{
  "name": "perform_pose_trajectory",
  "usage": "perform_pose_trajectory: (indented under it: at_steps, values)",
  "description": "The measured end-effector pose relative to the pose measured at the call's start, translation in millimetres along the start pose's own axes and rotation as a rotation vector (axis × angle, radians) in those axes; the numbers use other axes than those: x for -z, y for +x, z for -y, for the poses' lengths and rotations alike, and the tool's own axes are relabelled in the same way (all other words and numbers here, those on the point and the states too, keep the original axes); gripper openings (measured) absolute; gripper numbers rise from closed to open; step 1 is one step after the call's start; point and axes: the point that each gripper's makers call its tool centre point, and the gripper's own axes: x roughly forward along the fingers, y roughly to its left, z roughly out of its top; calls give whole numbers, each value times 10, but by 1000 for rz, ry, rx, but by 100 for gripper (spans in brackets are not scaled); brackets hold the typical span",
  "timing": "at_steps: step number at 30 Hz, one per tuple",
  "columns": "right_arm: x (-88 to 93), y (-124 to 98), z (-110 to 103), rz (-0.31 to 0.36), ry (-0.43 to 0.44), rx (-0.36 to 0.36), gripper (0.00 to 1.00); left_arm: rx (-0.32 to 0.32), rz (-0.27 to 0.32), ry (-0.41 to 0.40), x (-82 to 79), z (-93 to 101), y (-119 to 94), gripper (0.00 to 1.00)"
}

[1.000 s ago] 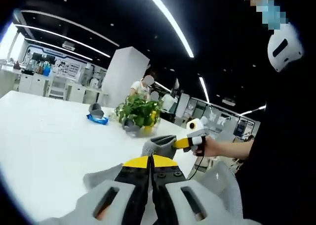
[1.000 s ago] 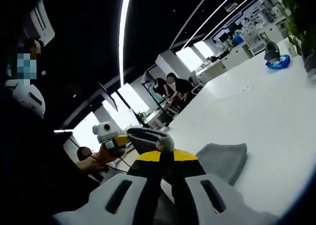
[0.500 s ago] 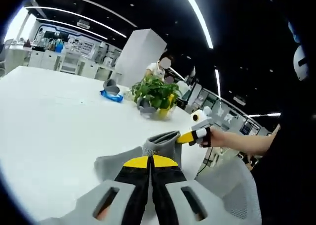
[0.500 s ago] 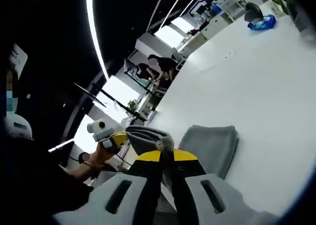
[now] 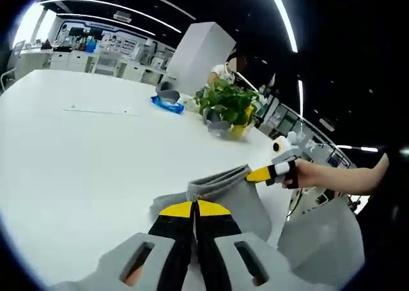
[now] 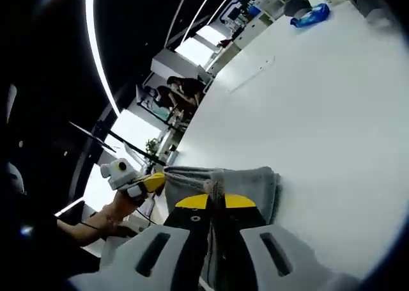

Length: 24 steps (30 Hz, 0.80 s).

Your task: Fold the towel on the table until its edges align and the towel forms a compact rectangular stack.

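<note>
1. The left gripper [image 5: 194,204] is pinching a corner of the grey towel [image 5: 220,192].
2. The right gripper [image 6: 215,198] is gripping another corner, towel draping onto the white table [image 5: 89,150] just ahead.

Broad white table [image 5: 83,157], glossy and plain. Near its close edge, a grey towel [image 5: 220,198], partly folded, lower layers flat on the surface. Far side, well apart from the towel: a blue-and-grey object [image 5: 167,102], unclear what; just beside it, a leafy green plant [image 5: 231,102] in a yellow pot, a small grey bowl-like thing [image 5: 218,128] at its foot. Faint thin line [image 5: 99,110] across the tabletop.
</note>
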Motion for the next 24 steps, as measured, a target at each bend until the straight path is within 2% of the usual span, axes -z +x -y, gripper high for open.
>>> perform_pose_trajectory:
  at_steps: [4, 9, 11, 15, 24]
  values:
    - [53, 66, 168, 4, -67, 95, 4, -24, -4, -43, 68, -69, 115, 0]
    - [92, 91, 246, 9, -150, 167, 5, -72, -55, -4, 214, -138, 245, 0]
    - [66, 95, 277, 12, -217, 193, 6, -78, -58, 0, 234, -150, 269, 0]
    - [79, 123, 295, -12, -273, 219, 7, -105, -65, 17, 280, -204, 288, 0]
    - [71, 150, 354, -5, -383, 260, 9, -139, -81, 66, 353, -244, 332, 1]
